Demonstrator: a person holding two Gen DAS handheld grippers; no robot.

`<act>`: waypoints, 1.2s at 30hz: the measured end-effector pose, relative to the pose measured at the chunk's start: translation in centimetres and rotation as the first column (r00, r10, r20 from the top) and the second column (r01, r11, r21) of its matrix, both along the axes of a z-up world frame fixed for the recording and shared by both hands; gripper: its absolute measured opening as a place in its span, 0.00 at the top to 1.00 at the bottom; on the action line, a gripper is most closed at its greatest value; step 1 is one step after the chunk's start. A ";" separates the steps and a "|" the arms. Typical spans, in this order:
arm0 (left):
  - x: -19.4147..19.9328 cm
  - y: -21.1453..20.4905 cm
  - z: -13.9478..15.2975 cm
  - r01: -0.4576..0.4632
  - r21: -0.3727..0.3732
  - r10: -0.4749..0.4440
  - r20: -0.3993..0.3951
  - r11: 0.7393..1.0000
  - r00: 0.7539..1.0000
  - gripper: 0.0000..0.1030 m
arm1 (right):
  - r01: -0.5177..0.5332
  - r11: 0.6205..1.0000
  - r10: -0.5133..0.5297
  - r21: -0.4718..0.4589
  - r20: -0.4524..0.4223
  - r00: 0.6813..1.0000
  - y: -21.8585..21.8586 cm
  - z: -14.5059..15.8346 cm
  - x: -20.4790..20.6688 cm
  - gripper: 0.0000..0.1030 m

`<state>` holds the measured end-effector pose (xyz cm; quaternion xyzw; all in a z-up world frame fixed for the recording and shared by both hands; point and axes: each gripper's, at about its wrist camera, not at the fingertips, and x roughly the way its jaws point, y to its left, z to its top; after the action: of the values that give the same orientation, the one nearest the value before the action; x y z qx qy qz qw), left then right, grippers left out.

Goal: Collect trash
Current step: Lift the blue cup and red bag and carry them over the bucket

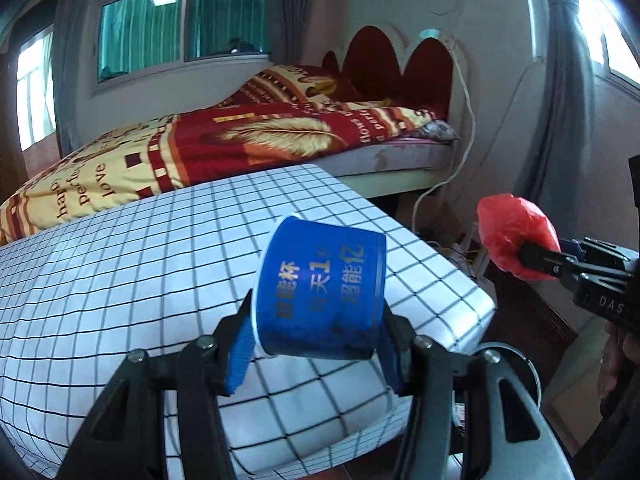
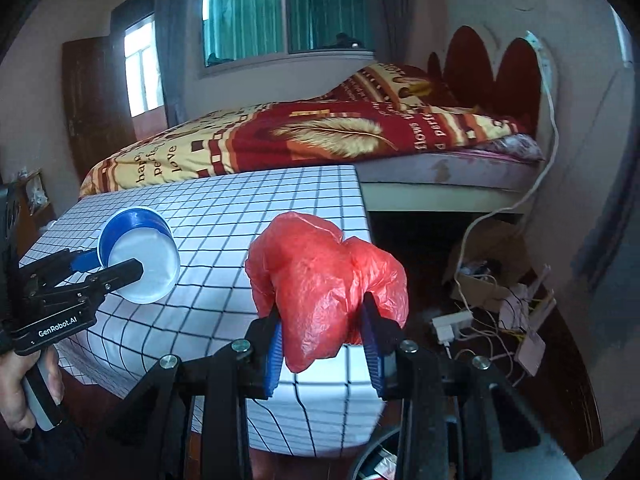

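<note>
Both pieces of trash are already lifted, so the step in hand looks like carrying them to a bin. A round dark rim [image 2: 376, 452] shows at the bottom edge of the right wrist view, just below the right gripper; it may be that bin, though too little of it shows to be sure.

The left gripper [image 1: 316, 344] has its fingers [image 1: 240, 350] closed partway on a blue plastic cup [image 1: 324, 284], pressing on its 2 opposite sides near the base. The cup lies tilted, its open mouth facing away, held in the air over the checked worktop [image 1: 120, 280]. The right gripper [image 2: 326, 344] has its fingers [image 2: 274, 354] closed partway on a crumpled red plastic bag [image 2: 324, 280], which bulges above and hangs below the grip, above the worktop's near corner.

To do this well, keep both grips firm; the cup's smooth tapered wall could slip, and the thin bag could slide out if squeezed loosely. Bring each item fully over the opening before letting go, 1 at a time.

Both grippers point forward and slightly downward, side by side and well apart. A hand [image 2: 16, 396] grips the left handle.
</note>
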<state>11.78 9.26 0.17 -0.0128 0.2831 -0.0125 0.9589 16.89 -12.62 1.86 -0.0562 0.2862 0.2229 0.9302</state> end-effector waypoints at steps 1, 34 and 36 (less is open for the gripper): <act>-0.1 -0.5 0.0 0.010 0.005 -0.010 0.000 1.000 1.000 0.48 | 0.011 1.000 -0.011 0.002 0.001 1.000 -0.7 0.0 -0.3 0.65; -0.8 -16.5 -2.5 0.314 0.003 -0.313 -0.065 0.949 0.947 0.48 | 0.266 0.964 -0.265 -0.004 -0.072 0.962 -16.9 -4.6 -5.4 0.65; -0.6 -17.3 -2.8 0.327 0.002 -0.325 -0.072 0.945 0.943 0.48 | 0.270 0.963 -0.269 -0.005 -0.081 0.960 -17.5 -4.9 -5.5 0.65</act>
<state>11.17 -8.07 -2.59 0.0406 0.3153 -0.1684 0.9331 11.40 -30.16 -3.08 -0.0046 0.3279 0.0973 0.9397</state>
